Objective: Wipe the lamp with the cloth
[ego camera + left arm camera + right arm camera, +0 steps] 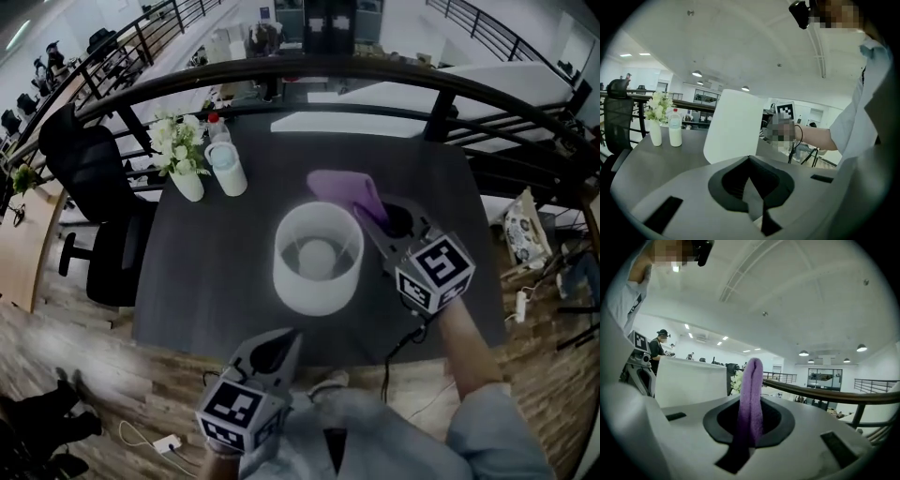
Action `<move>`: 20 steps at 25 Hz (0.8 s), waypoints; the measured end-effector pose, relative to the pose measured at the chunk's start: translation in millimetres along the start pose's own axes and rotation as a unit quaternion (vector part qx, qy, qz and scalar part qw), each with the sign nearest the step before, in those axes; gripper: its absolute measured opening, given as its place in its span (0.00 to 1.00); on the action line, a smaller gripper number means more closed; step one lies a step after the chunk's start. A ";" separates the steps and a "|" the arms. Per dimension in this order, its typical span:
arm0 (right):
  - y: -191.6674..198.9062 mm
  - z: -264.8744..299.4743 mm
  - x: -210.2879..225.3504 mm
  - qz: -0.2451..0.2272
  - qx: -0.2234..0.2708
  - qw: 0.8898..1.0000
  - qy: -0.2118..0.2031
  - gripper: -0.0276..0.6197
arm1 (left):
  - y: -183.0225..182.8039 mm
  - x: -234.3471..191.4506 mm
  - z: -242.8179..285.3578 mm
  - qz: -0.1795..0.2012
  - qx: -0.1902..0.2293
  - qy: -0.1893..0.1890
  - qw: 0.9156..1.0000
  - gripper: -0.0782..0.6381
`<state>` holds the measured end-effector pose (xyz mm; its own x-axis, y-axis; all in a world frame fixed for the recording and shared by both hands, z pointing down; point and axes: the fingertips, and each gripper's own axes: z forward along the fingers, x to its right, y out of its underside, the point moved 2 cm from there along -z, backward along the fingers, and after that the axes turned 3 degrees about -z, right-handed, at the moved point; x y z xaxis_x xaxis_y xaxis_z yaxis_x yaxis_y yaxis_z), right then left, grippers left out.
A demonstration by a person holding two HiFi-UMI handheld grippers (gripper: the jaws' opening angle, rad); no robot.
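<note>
The lamp, with its white drum shade, is seen standing upright near the middle of a dark table. The purple cloth is held just beside the shade's far right rim, and whether it touches the shade cannot be made out. It is clamped by the right gripper, whose jaws are pressed together on a fold of the fabric. In the right gripper view the fold is seen rising upright from between them, with the shade to its left. The left gripper is held low at the table's near edge, on the near side of the lamp and apart from it. Its jaws are closed tip to tip with nothing between them — the left gripper view shows them meeting in a bare seam, with the shade beyond. At the table's far left corner a white vase of pale flowers is placed just beside a white bottle with a red cap. A black office chair is seen left of the table, and a dark curved railing runs behind it.
</note>
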<state>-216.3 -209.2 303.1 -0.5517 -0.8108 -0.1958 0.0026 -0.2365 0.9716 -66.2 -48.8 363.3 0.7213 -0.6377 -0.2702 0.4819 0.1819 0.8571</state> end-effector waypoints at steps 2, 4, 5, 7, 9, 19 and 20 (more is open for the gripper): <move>2.0 13.7 -3.7 0.007 0.001 1.000 -0.027 0.12 | 2.7 -6.5 -4.0 -0.006 0.003 -0.015 1.000 0.11; 5.7 22.0 -5.8 0.016 -0.002 0.999 -0.043 0.12 | 5.3 -9.6 -6.5 -0.012 0.003 -0.025 1.000 0.11; 8.2 24.1 -6.5 0.016 -0.007 0.999 -0.048 0.12 | 6.0 -9.8 -7.0 -0.016 0.003 -0.027 0.999 0.11; 12.1 25.8 -8.5 0.013 -0.015 0.998 -0.054 0.12 | 7.9 -11.0 -7.3 -0.017 0.002 -0.030 0.999 0.11; 14.4 25.4 -11.3 0.011 -0.018 0.998 -0.056 0.12 | 9.2 -14.0 -8.2 -0.012 0.003 -0.031 0.999 0.11; 17.4 -9.9 -12.7 0.031 -0.021 0.999 -0.010 0.12 | 2.3 -24.3 -10.0 0.005 0.008 -0.005 1.000 0.11; 17.2 -14.5 -13.4 0.034 -0.020 0.999 -0.003 0.12 | 2.1 -26.2 -9.8 0.009 0.008 -0.001 1.000 0.11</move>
<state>-196.8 -210.2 320.6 -0.5543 -0.8223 -0.1285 0.0739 -0.2025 0.9765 -79.2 -24.3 367.9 0.7284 -0.6363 -0.2542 0.4609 0.1804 0.8689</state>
